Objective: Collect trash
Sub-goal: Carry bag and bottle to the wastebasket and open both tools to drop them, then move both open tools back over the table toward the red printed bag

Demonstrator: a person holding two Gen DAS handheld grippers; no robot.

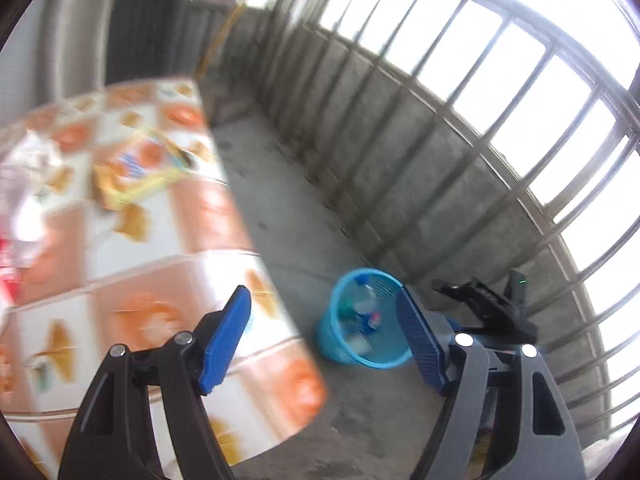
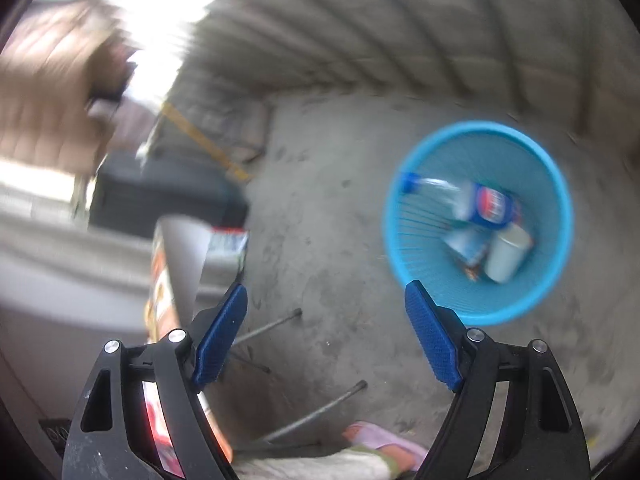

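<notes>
A blue mesh waste basket [image 1: 340,340] [image 2: 556,216] stands on the concrete floor. Inside lie a clear plastic bottle with a blue label [image 2: 476,200], a white cup [image 2: 506,256] and a small carton [image 2: 466,246]. My left gripper [image 1: 324,340] is open and empty, above the table's near corner, left of the basket. My right gripper [image 2: 326,336] is open and empty, above the floor, just left of the basket. On the table [image 1: 132,280] lie a yellow-orange wrapper [image 1: 140,168] and a crumpled clear plastic bag [image 1: 28,172].
The table has an orange and white patterned cloth. A concrete parapet with metal railing [image 1: 440,128] runs behind the basket. The other gripper's black body [image 1: 488,304] shows near the basket. Table legs [image 2: 272,324] and a foot in a pink slipper [image 2: 384,444] are below.
</notes>
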